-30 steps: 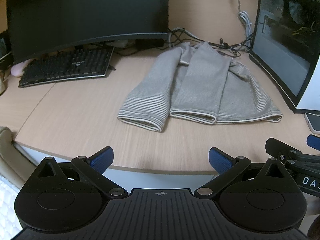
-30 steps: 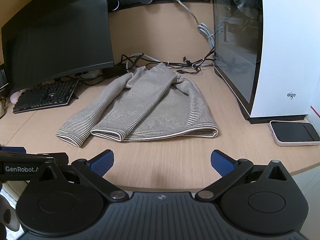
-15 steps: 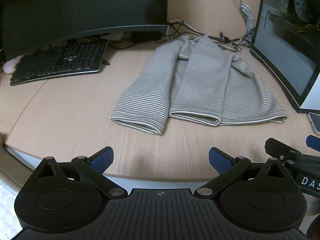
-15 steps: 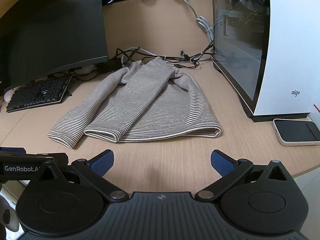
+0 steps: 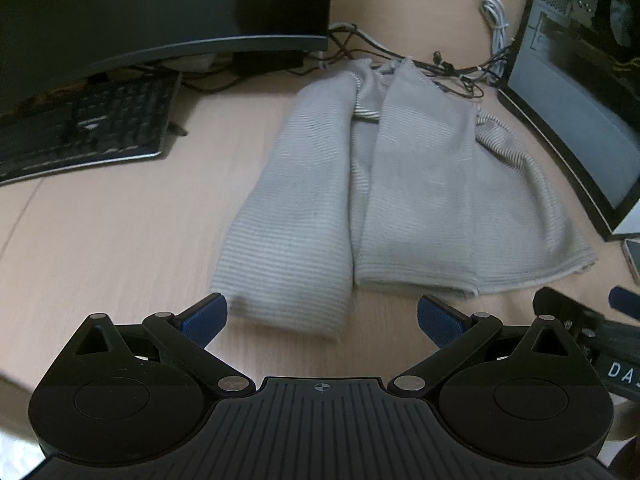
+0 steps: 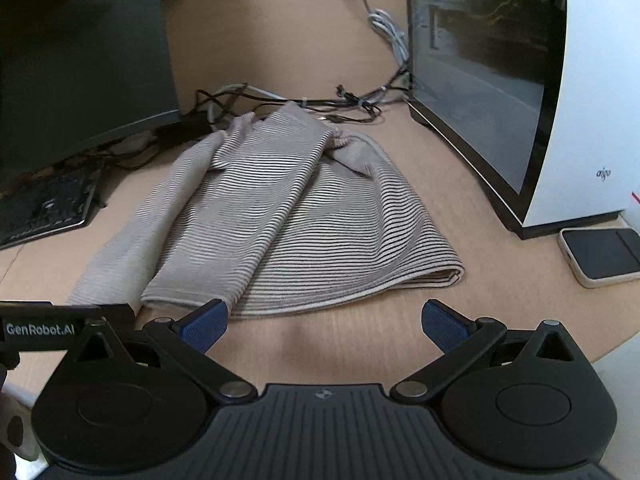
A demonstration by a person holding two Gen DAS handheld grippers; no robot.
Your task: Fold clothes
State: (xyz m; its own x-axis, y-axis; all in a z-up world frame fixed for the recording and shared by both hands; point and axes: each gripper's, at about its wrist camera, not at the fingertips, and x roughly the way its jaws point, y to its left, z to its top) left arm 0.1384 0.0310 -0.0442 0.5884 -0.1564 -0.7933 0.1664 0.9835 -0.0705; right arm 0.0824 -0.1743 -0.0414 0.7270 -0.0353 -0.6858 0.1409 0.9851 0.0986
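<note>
both grippers moved nearer striped sweater [image 6: 304, 216], left gripper [image 5: 322, 318] and right gripper [image 6: 324, 322] fingers wide, wooden table [image 6: 360, 344], monitor [image 5: 160, 8], keyboard [image 5: 84, 128], pc case [image 6: 560, 80]

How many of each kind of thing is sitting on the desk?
Striped grey knit sweater: 1
Black keyboard: 1
Dark curved monitor: 1
White computer case with glass side: 1
Phone in a pale case: 1
Tangle of black and white cables: 1
Total: 6

phone [image 5: 633, 258] cut by the frame edge, keyboard [image 5: 80, 128] motion-blurred
</note>
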